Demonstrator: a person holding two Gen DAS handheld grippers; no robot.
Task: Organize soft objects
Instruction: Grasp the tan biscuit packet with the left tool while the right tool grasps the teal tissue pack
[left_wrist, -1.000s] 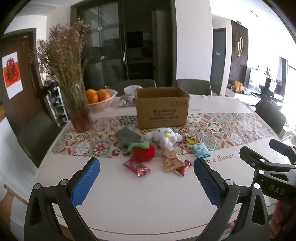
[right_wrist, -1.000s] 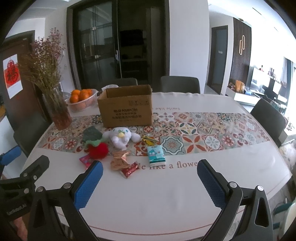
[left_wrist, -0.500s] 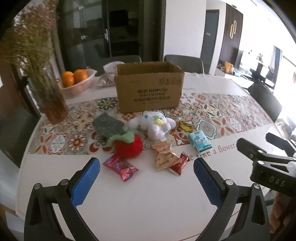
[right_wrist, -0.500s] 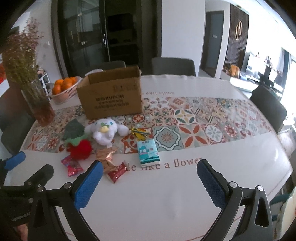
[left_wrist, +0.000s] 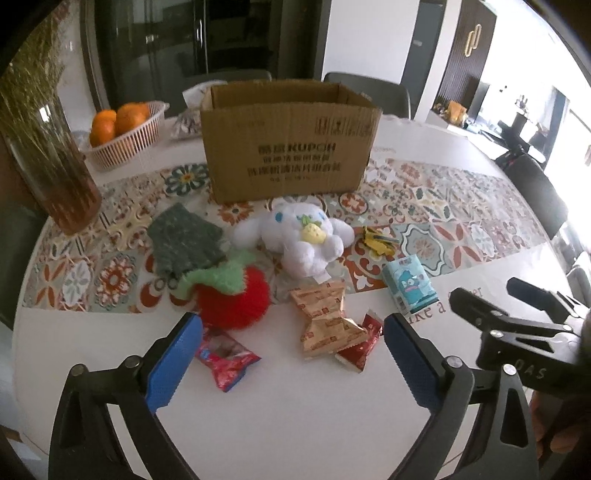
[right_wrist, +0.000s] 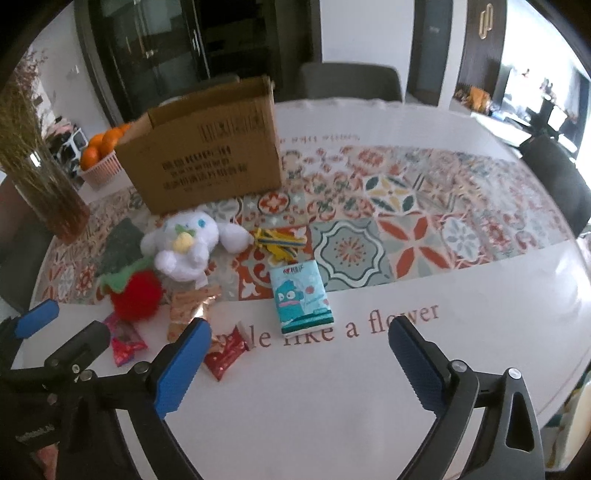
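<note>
Blue-padded, the left hand-held gripper (left_wrist: 291, 354) hangs wide open and empty over snack packets in the left wrist view; the red plush strawberry (left_wrist: 233, 298), white plush toy (left_wrist: 299, 236) and green knitted glove (left_wrist: 183, 240) lie before the cardboard box (left_wrist: 290, 144) on the worktop (left_wrist: 295, 417). In the right wrist view, the right hand-held gripper (right_wrist: 299, 358) also gapes empty, near the tissue pack (right_wrist: 301, 297).
</note>
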